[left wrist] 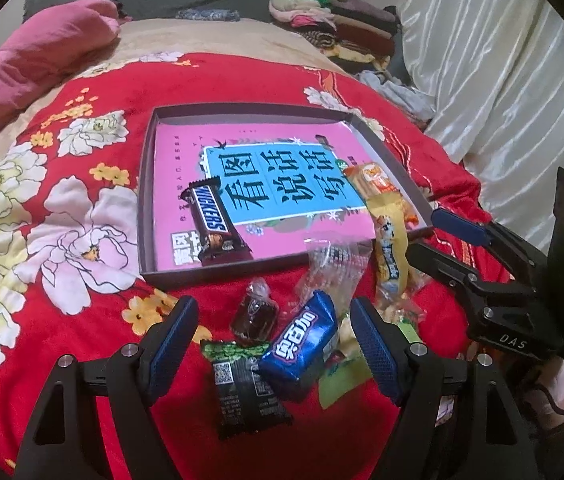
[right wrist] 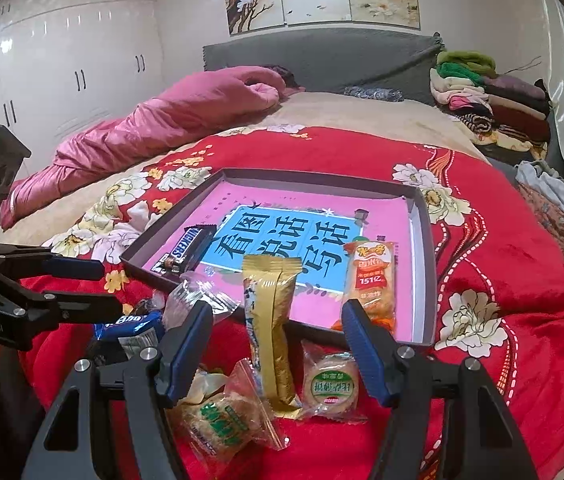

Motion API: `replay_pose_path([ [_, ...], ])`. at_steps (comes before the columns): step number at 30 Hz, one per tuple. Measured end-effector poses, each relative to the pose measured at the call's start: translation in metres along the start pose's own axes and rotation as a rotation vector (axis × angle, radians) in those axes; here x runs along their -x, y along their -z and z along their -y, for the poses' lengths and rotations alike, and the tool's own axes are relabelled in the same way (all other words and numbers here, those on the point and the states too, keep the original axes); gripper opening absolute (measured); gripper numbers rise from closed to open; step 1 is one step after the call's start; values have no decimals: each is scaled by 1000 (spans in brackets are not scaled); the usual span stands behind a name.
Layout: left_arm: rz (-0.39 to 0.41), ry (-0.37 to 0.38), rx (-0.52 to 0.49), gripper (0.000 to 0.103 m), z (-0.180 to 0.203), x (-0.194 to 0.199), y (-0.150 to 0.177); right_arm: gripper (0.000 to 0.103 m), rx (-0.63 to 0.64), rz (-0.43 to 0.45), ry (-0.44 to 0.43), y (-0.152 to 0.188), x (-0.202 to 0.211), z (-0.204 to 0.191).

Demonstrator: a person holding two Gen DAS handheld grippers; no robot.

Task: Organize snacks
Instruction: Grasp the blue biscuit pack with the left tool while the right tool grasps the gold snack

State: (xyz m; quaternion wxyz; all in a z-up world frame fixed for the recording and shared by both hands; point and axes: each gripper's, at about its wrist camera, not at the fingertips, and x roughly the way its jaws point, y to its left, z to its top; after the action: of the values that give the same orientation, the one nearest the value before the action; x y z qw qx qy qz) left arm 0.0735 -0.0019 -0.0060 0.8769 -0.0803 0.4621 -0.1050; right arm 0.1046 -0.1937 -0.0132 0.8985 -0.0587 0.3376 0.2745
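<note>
white wardrobe [right wrist: 62, 68], grey headboard [right wrist: 321, 56]

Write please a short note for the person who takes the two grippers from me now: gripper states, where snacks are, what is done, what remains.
Left gripper: open, empty, above the blue Oreo pack.
Right gripper: open, empty, around the gold wafer stick, which leans on the tray's front edge.
Done: Snickers bar and orange rice cracker pack lie in the tray.
Left: Oreo pack, black-green packet, dark candy, round cake, green-label pastry and clear wrapper on the red blanket.
</note>
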Motion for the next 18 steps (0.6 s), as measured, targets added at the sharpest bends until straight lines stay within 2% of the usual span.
replay_pose_path([
  [6, -20, 6, -17, 79, 3, -2, 4, 66, 5, -37, -29, 4, -7, -3],
  [15, -45, 13, -29, 79, 4, -10, 8, 50, 14, -96, -56, 10, -21, -5],
  [18, -54, 17, -37, 79, 5, -13, 10, 41, 10, -129, -62, 13, -29, -4],
])
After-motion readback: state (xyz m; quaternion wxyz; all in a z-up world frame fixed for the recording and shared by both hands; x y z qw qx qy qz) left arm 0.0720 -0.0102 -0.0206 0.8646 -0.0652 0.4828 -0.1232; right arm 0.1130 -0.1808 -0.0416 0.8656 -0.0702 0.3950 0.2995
